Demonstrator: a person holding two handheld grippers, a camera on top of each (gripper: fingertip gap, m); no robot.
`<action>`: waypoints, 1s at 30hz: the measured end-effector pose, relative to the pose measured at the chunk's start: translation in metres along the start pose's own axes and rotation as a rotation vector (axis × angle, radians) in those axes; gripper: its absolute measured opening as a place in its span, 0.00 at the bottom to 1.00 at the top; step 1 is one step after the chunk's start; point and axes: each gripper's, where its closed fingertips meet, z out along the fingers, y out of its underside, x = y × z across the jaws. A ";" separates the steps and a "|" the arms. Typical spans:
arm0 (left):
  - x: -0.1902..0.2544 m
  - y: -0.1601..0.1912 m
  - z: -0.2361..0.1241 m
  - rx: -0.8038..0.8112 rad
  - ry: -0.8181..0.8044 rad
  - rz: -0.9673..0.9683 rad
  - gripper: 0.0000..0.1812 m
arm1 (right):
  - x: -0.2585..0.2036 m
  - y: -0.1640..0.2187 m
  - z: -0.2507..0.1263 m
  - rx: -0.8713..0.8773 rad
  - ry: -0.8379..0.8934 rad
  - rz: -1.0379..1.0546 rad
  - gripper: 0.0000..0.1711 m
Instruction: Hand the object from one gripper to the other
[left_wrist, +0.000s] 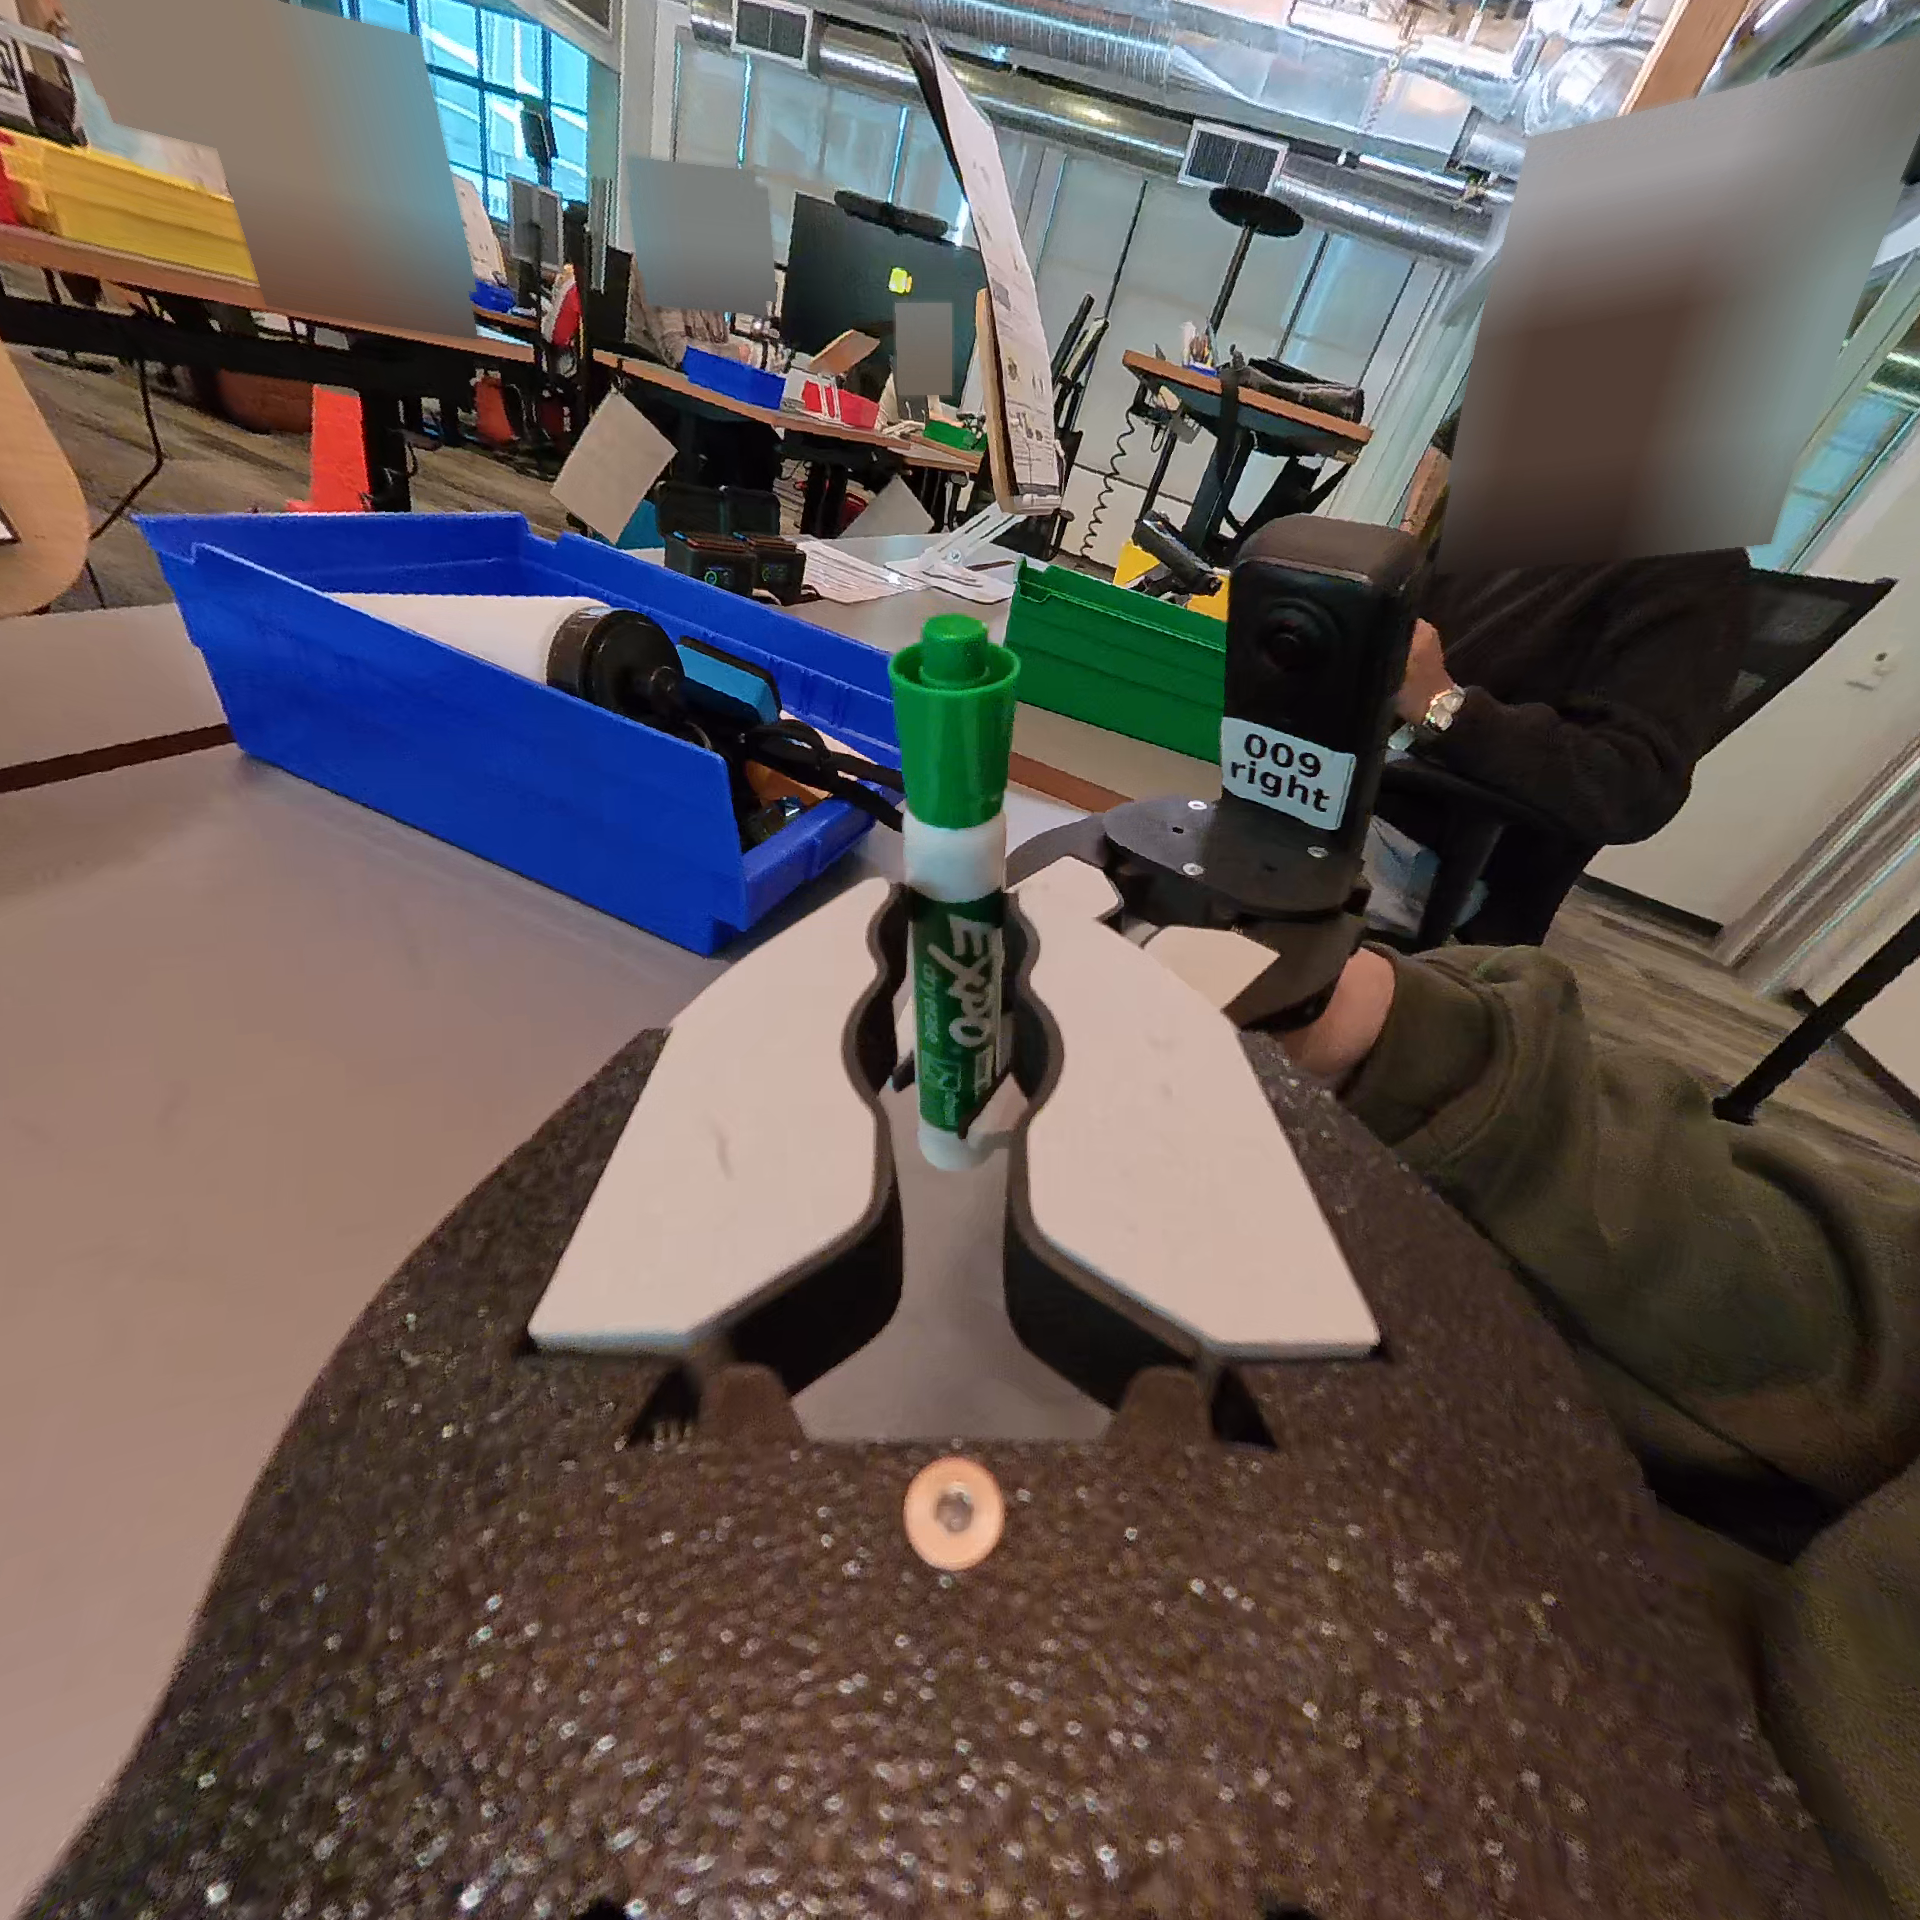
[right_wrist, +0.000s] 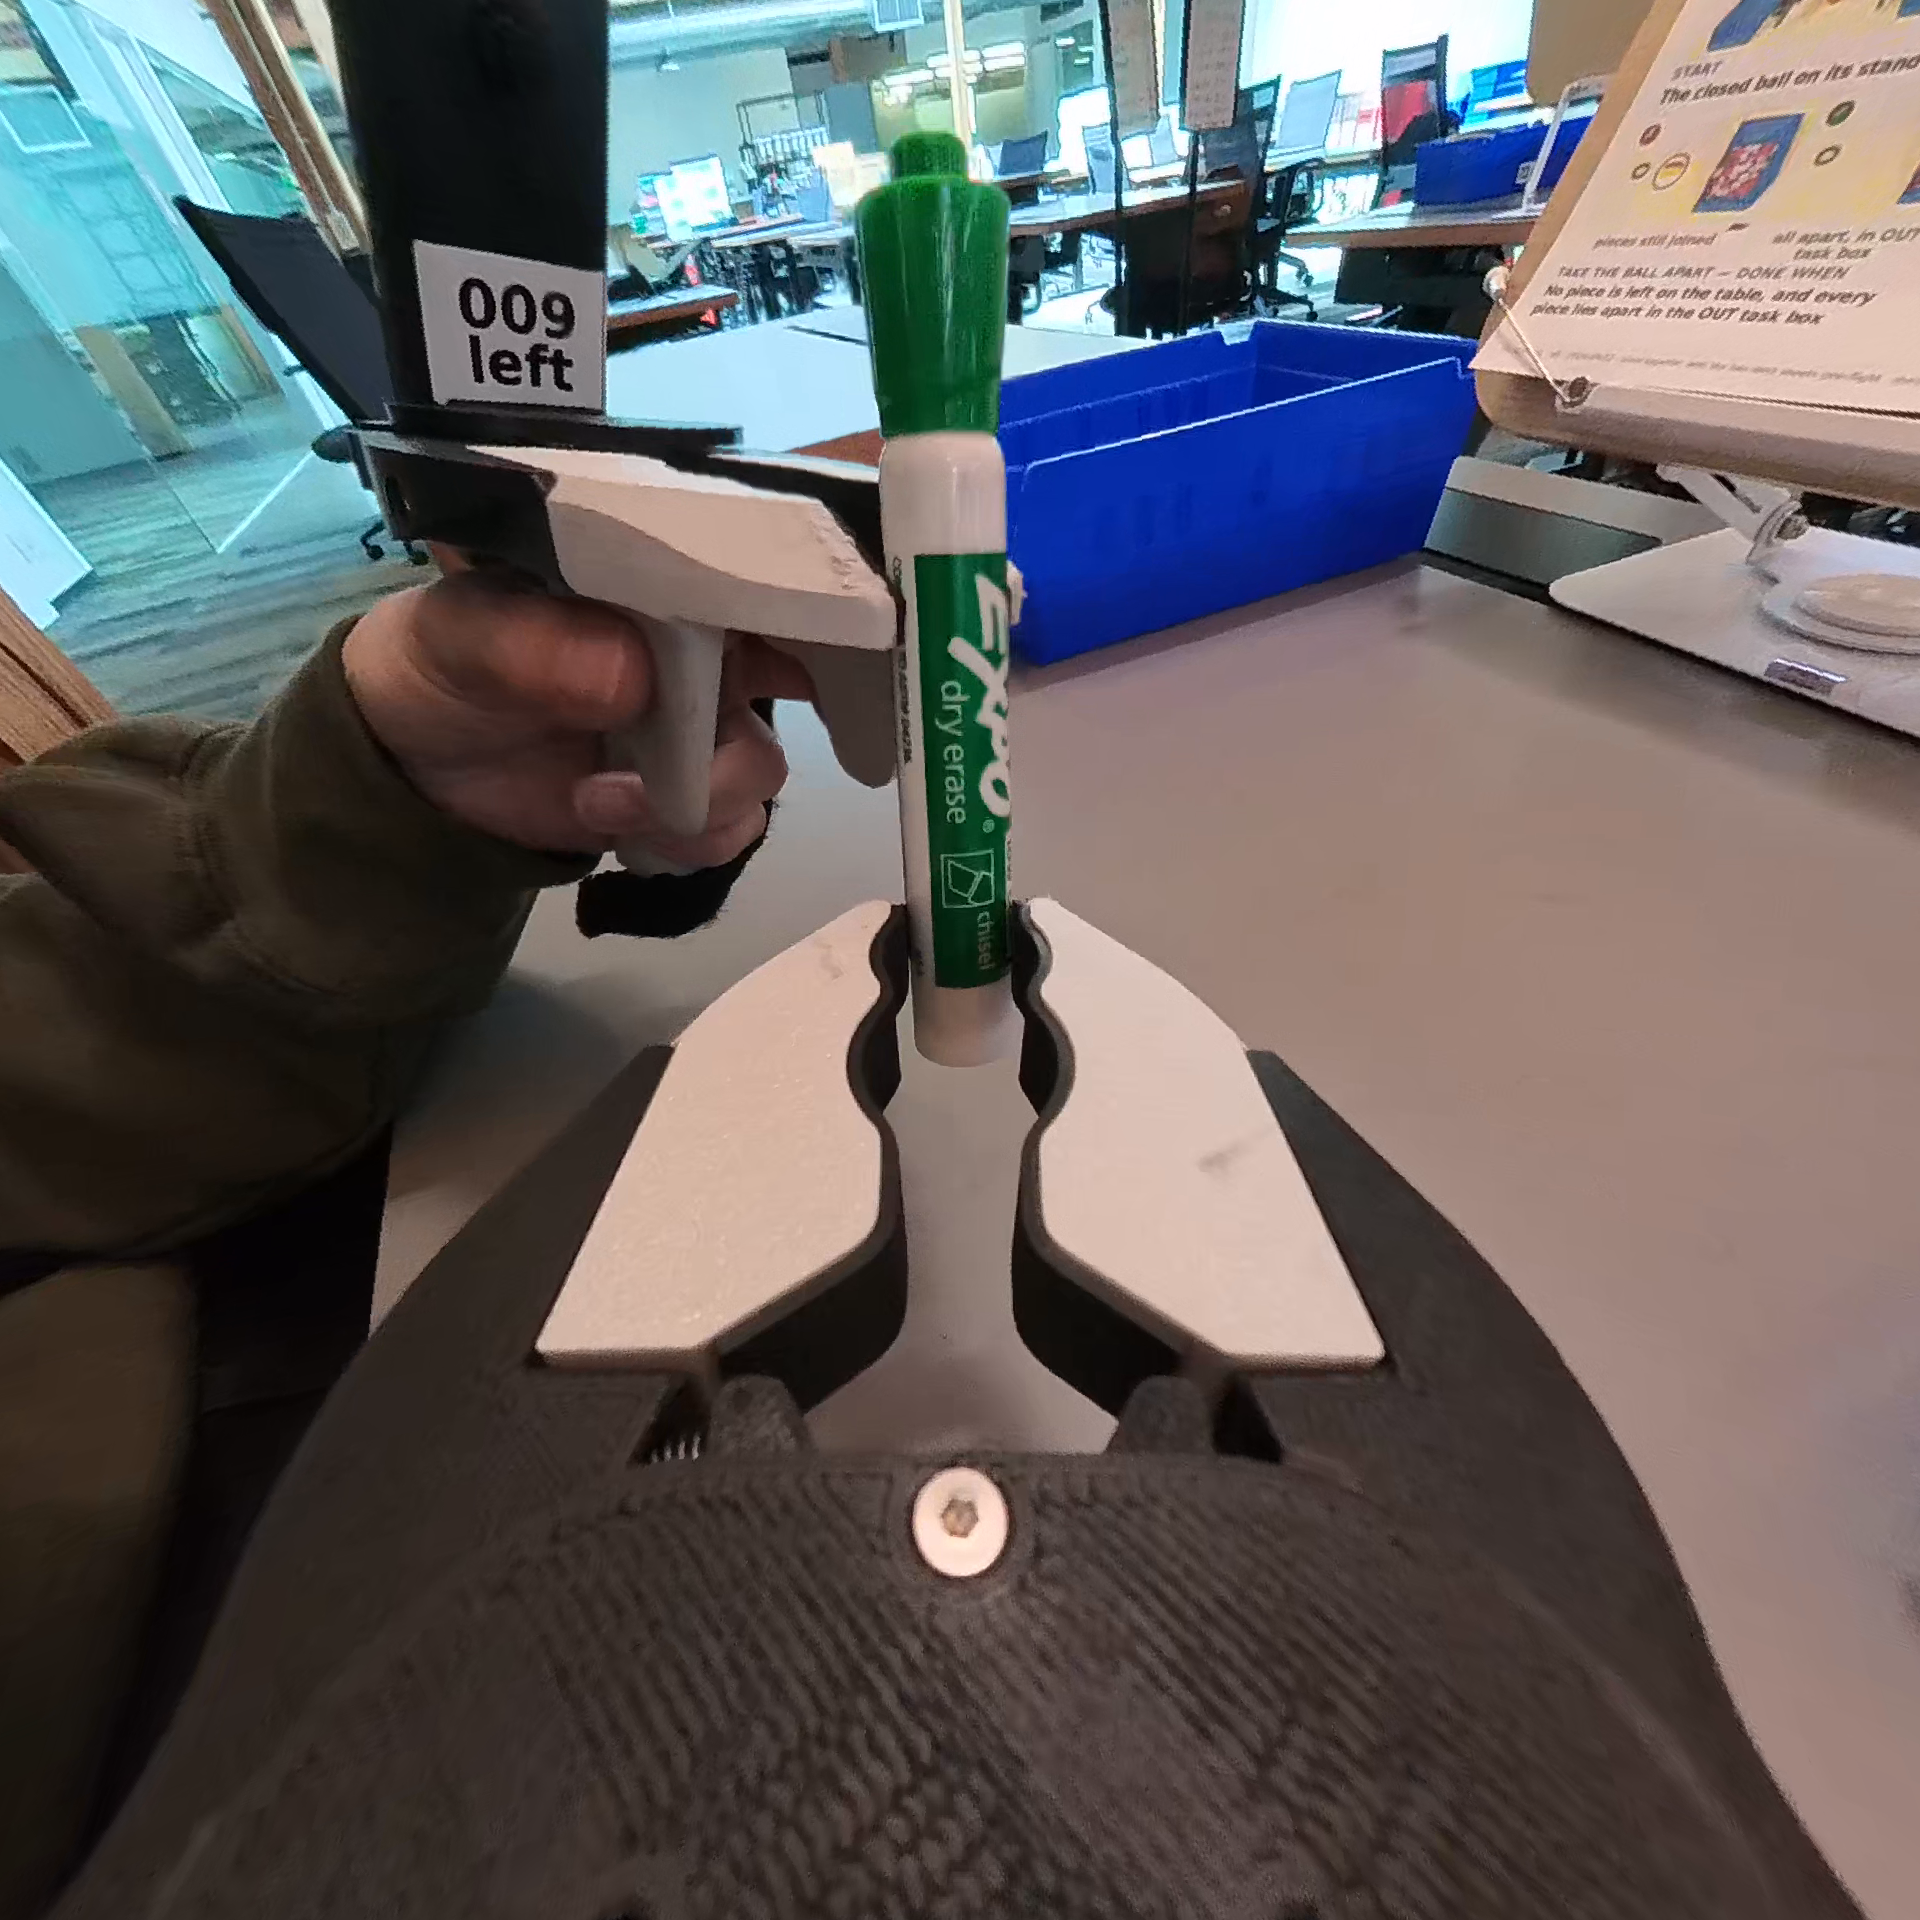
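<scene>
A green dry-erase marker (left_wrist: 954, 790) with a white body stands upright, cap on top, above the grey table (left_wrist: 312, 987). My left gripper (left_wrist: 951, 914) is shut on its middle. In the right wrist view the marker (right_wrist: 951, 665) is held mid-body by the left gripper (right_wrist: 951, 597), which comes in from the left in a person's hand. My right gripper (right_wrist: 961, 935) is shut on the marker's lower end. In the left wrist view the right gripper (left_wrist: 982, 1132) comes in from the right, below my left fingers and mostly hidden by them.
A blue bin (left_wrist: 468, 748) holding a roll and cables sits on the table to the left; it also shows in the right wrist view (right_wrist: 1226, 499). A green bin (left_wrist: 1112, 655) stands behind. A document stand (right_wrist: 1714, 260) is at the right. A seated person (left_wrist: 1558, 727) is beyond.
</scene>
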 end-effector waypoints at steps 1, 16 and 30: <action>0.000 0.000 0.001 0.003 -0.004 -0.005 0.10 | 0.000 0.000 0.000 0.001 0.002 0.003 0.11; -0.005 -0.013 -0.004 0.065 -0.089 -0.025 0.10 | 0.015 -0.017 -0.011 0.008 0.192 -0.151 0.12; -0.015 -0.023 -0.008 0.157 -0.203 -0.041 0.10 | 0.021 -0.031 -0.004 -0.040 0.446 -0.520 0.10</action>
